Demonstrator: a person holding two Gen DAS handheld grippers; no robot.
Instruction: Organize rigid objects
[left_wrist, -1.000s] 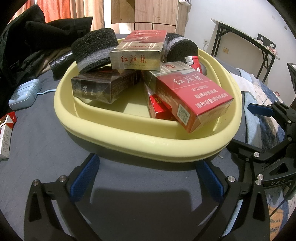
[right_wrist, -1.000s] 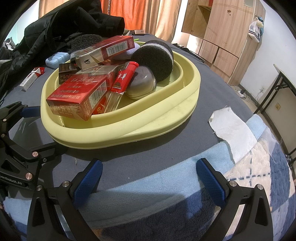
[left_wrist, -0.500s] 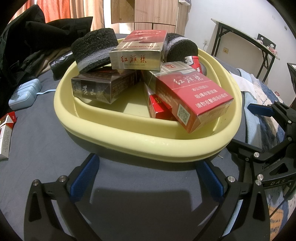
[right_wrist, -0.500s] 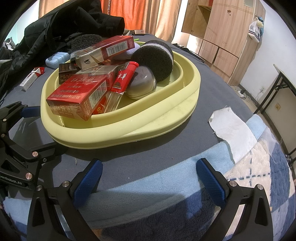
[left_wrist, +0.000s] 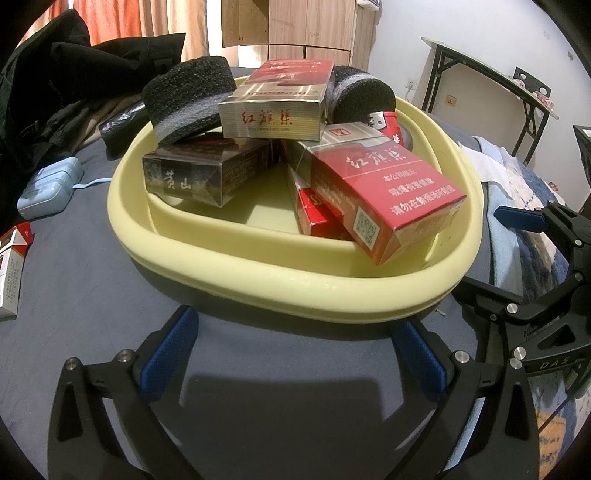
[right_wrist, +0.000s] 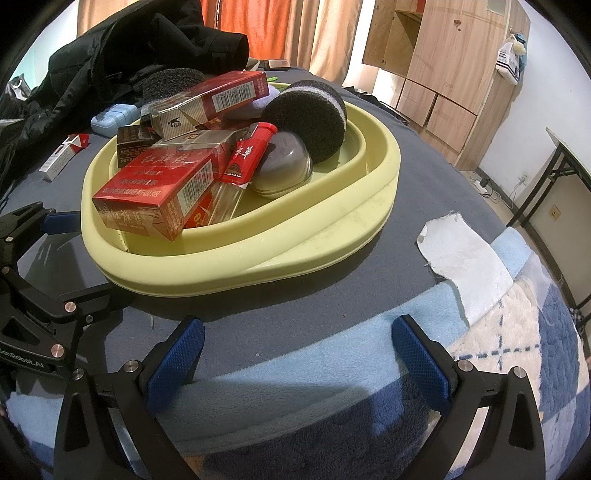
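A pale yellow basin (left_wrist: 258, 269) sits on the grey bed and also shows in the right wrist view (right_wrist: 332, 221). It holds a red cigarette pack (left_wrist: 388, 188), a silver-red pack (left_wrist: 273, 107) on top, a dark brown pack (left_wrist: 199, 173), two black sponges (left_wrist: 188, 99), a red lighter (right_wrist: 251, 155) and a grey case (right_wrist: 284, 166). My left gripper (left_wrist: 291, 354) is open and empty just in front of the basin's near rim. My right gripper (right_wrist: 295, 354) is open and empty over the blanket, short of the basin.
A white-red cigarette pack (left_wrist: 9, 273) lies at the left edge and a light blue case (left_wrist: 48, 188) beyond it. Black clothing (left_wrist: 74, 74) is piled behind the basin. A white cloth (right_wrist: 465, 258) and a blue checked blanket (right_wrist: 517, 350) lie to the right.
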